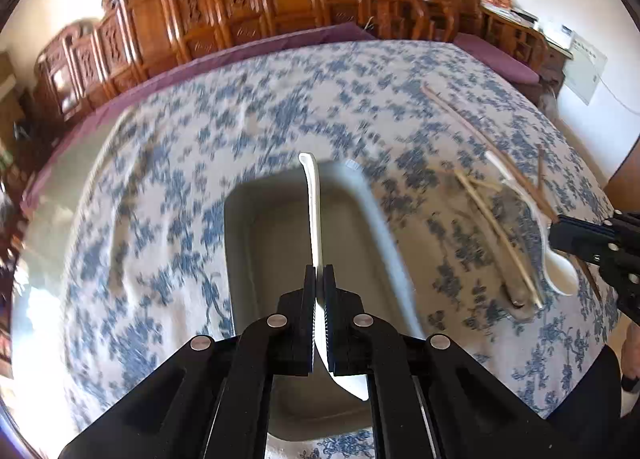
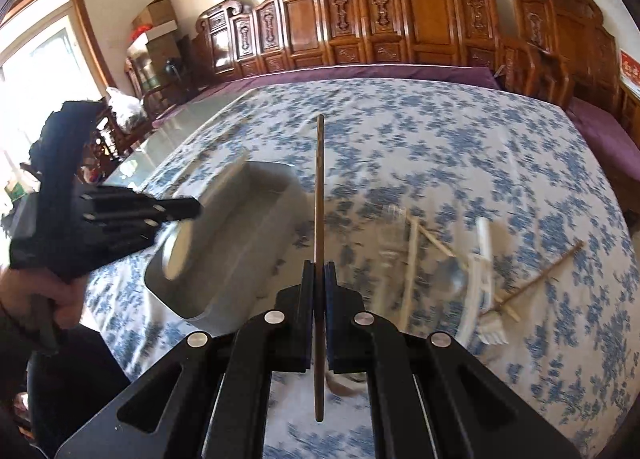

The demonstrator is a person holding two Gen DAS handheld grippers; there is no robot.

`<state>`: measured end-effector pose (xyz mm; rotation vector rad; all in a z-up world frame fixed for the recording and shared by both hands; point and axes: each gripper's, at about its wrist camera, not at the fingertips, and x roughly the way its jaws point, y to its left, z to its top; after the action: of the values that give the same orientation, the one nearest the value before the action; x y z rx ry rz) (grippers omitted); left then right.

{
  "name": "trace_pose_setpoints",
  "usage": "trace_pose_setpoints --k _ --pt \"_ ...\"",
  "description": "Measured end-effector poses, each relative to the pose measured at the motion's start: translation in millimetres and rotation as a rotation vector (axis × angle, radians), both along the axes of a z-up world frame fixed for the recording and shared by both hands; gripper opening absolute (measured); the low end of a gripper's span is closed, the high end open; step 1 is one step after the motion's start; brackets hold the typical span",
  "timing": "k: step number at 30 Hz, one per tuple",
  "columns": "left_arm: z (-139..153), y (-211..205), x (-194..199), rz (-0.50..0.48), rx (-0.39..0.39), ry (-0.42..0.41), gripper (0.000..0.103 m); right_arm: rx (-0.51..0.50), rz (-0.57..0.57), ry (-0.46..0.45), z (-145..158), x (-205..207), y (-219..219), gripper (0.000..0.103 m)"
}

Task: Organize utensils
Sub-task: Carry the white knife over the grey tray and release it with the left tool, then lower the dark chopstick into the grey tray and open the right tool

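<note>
My left gripper (image 1: 319, 271) is shut on a white spoon (image 1: 313, 211), handle pointing away, bowl near the camera. It hangs over a grey rectangular bin (image 1: 376, 211). In the right wrist view my right gripper (image 2: 319, 267) is shut on a dark brown chopstick (image 2: 319, 187), held just right of the bin (image 2: 224, 287). The left gripper (image 2: 188, 209) shows there above the bin's left end. At the right edge of the left wrist view the right gripper (image 1: 560, 235) appears with its chopstick.
Loose on the blue-flowered tablecloth (image 2: 440, 139), right of the bin: pale chopsticks (image 2: 410, 267), a white plastic fork (image 2: 486, 259) and a brown chopstick (image 2: 540, 279). Carved wooden chairs (image 2: 420, 19) line the table's far side. A person's hand (image 2: 60, 299) holds the left gripper.
</note>
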<state>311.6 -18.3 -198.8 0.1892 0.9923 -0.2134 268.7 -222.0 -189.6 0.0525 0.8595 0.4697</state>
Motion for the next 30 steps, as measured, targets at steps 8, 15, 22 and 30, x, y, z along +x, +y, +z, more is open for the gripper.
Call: trace_pose_setpoints --k 8,15,22,30 --pt "-27 17 0 0.03 -0.046 0.03 0.003 -0.004 0.038 0.038 -12 5 39 0.006" --pt "-17 39 -1 0.075 -0.105 -0.02 0.005 -0.01 0.046 0.064 -18 9 56 0.006" --pt "6 66 -8 0.1 -0.152 -0.078 0.011 0.009 0.06 0.113 -25 16 86 0.006" --pt "17 95 -12 0.139 -0.144 -0.118 0.011 0.001 0.067 0.18 -37 30 122 0.006"
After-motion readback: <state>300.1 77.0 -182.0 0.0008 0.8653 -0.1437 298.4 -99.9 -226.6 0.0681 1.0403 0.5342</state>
